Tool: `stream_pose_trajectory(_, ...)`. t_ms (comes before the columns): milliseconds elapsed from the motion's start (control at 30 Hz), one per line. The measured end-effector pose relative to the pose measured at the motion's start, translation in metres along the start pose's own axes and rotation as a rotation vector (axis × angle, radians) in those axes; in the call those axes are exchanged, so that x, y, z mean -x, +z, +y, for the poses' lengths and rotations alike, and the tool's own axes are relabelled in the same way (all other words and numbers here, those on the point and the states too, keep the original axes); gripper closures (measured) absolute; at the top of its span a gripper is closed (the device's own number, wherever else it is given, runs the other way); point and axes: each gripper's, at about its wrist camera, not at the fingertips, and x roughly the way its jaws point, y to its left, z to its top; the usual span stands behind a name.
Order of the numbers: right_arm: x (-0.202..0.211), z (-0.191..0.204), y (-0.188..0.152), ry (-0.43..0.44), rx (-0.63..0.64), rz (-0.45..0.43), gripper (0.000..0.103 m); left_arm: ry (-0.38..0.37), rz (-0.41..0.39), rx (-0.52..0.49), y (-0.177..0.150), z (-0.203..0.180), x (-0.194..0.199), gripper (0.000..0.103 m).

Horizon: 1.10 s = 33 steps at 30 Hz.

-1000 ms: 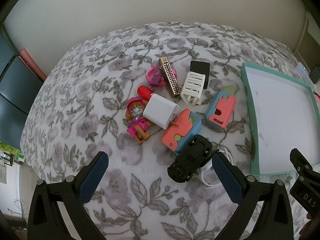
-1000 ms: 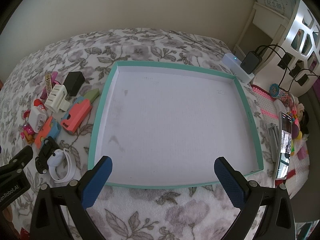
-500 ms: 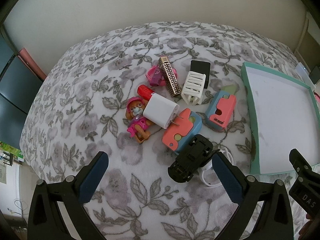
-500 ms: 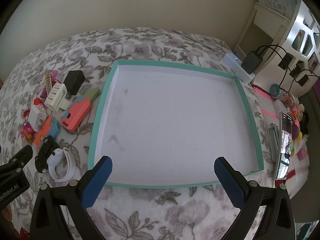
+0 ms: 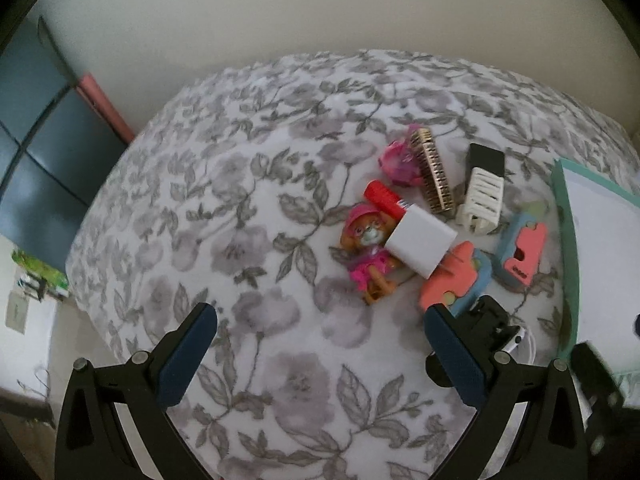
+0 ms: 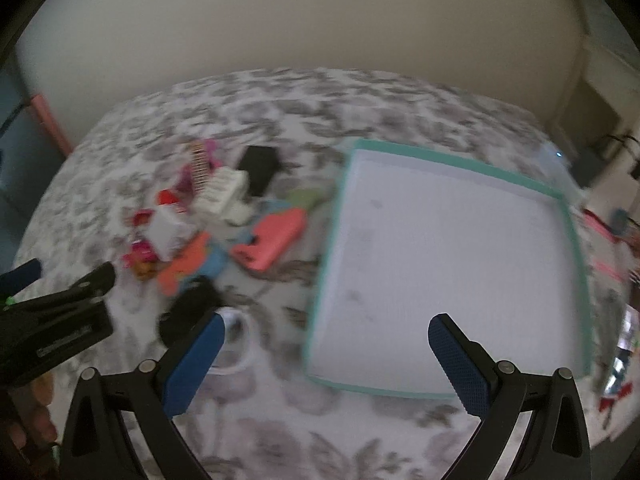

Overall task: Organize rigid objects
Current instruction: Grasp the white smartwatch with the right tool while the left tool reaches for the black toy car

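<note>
A pile of small objects lies on a floral cloth: a pink dog figure (image 5: 366,248), a white charger cube (image 5: 420,240), a red cylinder (image 5: 382,196), a gold patterned bar (image 5: 434,176), a white slotted adapter (image 5: 482,198), a black block (image 5: 486,160), two coral-and-blue toys (image 5: 454,278) (image 5: 522,252) and a black clip (image 5: 490,322). A teal-rimmed white tray (image 6: 340,200) sits to their right. My left gripper (image 5: 318,356) is open and empty, in front of the pile. My right gripper (image 6: 326,360) is open and empty over the tray's near left corner; that view is blurred.
A white cable coil (image 6: 236,340) lies by the black clip. A dark cabinet (image 5: 36,152) stands left of the bed. A shelf with chargers and cables (image 6: 600,152) is at the right. Clutter lies on the floor at the far right (image 6: 624,340).
Both grippers have swung to the left. The pile has shifted right in the left wrist view, and the tray has shifted right in the right wrist view. Nothing was taken hold of.
</note>
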Motion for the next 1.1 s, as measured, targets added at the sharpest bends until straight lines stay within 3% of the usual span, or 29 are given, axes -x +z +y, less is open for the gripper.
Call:
stream_pose_trajectory(167, -0.008, 0.029, 0.000, 0.076, 0.075, 0.012, 0.000, -0.031, 0.041, 0.049, 0.001, 0.012, -0.013, 0.000)
stream_pose_trajectory(333, -0.019, 0.048, 0.000, 0.093, 0.132, 0.047, 0.000, -0.051, 0.082, 0.089, 0.000, 0.021, -0.024, 0.000)
stream_pose_trajectory(467, -0.029, 0.057, -0.002, 0.097, 0.164, 0.090, 0.012, -0.059, 0.107, 0.093, -0.002, 0.022, -0.032, 0.000)
stream_pose_trajectory(833, -0.050, 0.064, -0.009, 0.074, 0.206, 0.173, 0.029, -0.091, 0.143, 0.066, -0.003, 0.014, -0.042, 0.000)
stream_pose_trajectory(1100, -0.061, 0.066, -0.012, 0.082, 0.222, 0.224, 0.035, -0.104, 0.161, 0.051, -0.003, 0.010, -0.046, 0.000)
